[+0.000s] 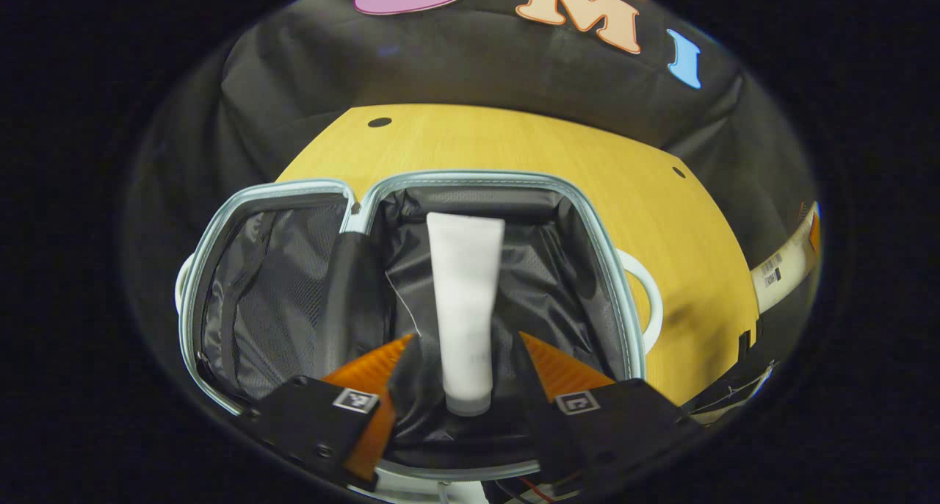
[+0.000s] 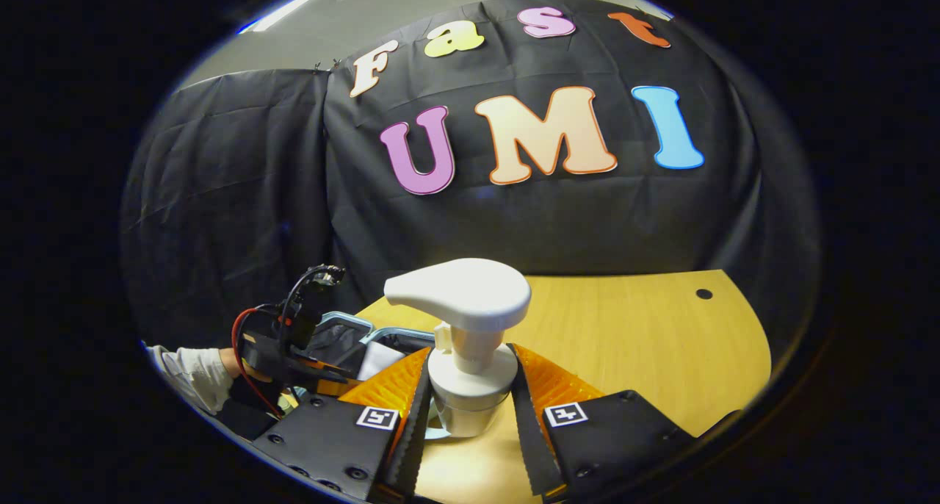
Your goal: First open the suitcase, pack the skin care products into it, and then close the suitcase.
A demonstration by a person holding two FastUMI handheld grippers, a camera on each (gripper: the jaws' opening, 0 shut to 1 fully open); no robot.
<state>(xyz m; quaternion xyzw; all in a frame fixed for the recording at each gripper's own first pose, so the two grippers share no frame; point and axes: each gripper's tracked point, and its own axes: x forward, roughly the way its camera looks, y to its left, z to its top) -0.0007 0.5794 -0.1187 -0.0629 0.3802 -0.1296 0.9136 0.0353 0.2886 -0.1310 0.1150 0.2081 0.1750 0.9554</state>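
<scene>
The left claw point(image 1: 466, 375) hangs over an open suitcase point(image 1: 411, 283), its two fingers spread with a clear gap on either side of a white tube point(image 1: 465, 309), which lies lengthwise on the dark lining of the right-hand compartment, cap end toward the claw. To the left sits the mesh-covered compartment, and the suitcase rests on a yellow wooden surface point(image 1: 514, 144). The right claw point(image 2: 470, 401) pinches a white pump bottle point(image 2: 465, 342) at its collar, both fingers pressed against it, the pump head standing upright above them, over the surface point(image 2: 631, 342). Farther left in the right gripper view, a sleeved hand holds the left claw point(image 2: 294, 342) above the suitcase point(image 2: 367, 335). The tube looks already placed. To pack the bottle well, the left claw should likely lift clear first, then the bottle be carried over the rim and laid beside the tube, low enough for the lid to close.
</scene>
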